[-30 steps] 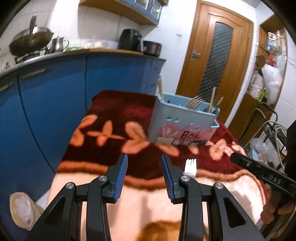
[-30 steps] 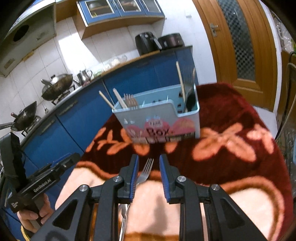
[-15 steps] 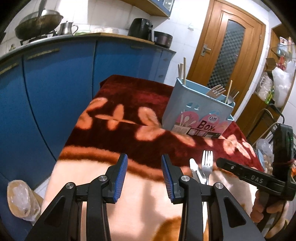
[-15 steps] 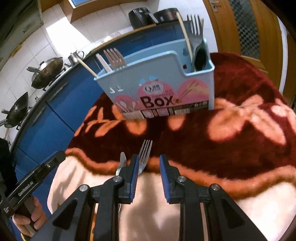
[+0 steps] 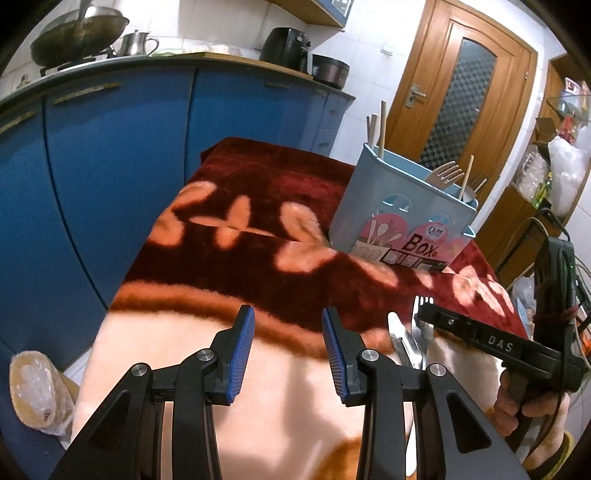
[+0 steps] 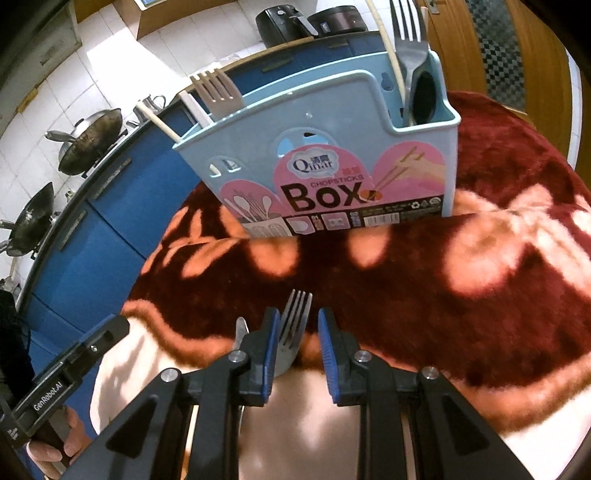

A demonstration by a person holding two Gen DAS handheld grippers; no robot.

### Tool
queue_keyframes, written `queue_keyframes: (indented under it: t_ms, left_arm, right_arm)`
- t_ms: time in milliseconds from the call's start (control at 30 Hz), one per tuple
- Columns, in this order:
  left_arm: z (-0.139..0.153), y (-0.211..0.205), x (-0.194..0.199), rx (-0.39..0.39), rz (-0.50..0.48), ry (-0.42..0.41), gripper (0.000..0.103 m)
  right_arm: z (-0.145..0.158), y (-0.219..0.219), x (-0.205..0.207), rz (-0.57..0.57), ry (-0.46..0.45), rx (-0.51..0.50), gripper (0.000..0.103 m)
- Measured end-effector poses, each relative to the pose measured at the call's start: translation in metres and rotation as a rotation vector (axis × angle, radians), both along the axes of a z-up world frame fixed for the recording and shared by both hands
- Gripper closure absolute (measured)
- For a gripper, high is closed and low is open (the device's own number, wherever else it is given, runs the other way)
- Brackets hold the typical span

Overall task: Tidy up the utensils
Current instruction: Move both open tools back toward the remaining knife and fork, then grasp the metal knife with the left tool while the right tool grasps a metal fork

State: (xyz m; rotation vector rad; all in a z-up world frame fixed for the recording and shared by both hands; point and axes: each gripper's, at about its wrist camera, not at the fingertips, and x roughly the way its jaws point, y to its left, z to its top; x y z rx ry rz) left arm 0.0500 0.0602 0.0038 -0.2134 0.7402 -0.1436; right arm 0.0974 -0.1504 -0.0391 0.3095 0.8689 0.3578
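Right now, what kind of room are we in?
Most likely a home kitchen. A wok sits on a stove on the counter, blue cabinets run below it, and a blue utensil box holding forks and chopsticks stands on a blanket-covered table.

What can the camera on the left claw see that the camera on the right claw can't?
Only the left view shows the wooden door and the right claw from the side, reaching over the cutlery. Only the right view shows the big dark fork standing in the box, and the metal fork lying between its own blue pads. Both show the blue utensil box, the red flowery blanket and the wok.
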Motion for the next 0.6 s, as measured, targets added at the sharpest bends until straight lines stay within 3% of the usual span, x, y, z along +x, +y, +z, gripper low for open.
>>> queue_keyframes:
  t_ms: [167, 600]
  left_arm:
    - [0.001, -0.005, -0.001, -0.004, -0.011, -0.001, 0.064]
    - [0.003, -0.024, -0.001, -0.017, -0.083, 0.023, 0.064]
  right_arm:
    - [0.001, -0.003, 0.0, 0.022, -0.006, 0.062, 0.097]
    - [0.052, -0.027, -0.038, 0.021, -0.164, 0.178, 0.1]
